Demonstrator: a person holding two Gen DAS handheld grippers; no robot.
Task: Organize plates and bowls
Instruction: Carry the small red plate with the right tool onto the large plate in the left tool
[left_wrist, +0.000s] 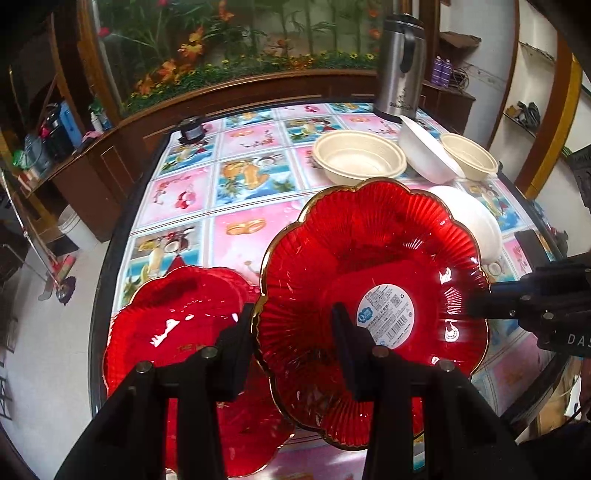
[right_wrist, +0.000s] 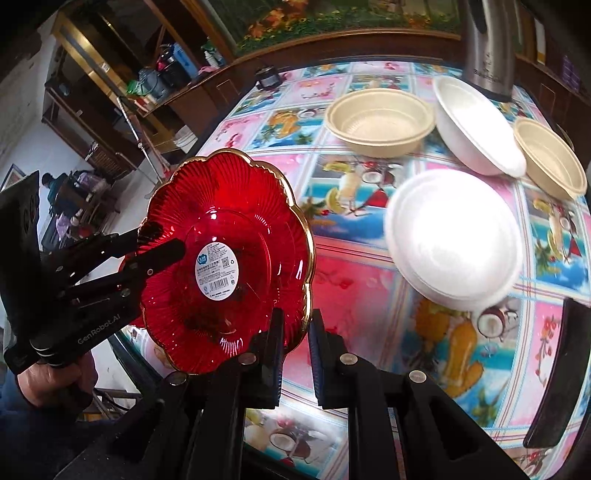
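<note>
Both grippers, left and right, clamp red plate rim; bowls empty.

Setting: lived-in home, dining/living rm. Evidence: table w/ bright fruit-and-flower print oilcloth; steel thermos jug stood at far edge; dark wood cabinets w/ bottles & clutter lined far left wall; large flower mural hung behind; mop leaned on tiled floor at left; wall shelves w/ household bits far right.
</note>
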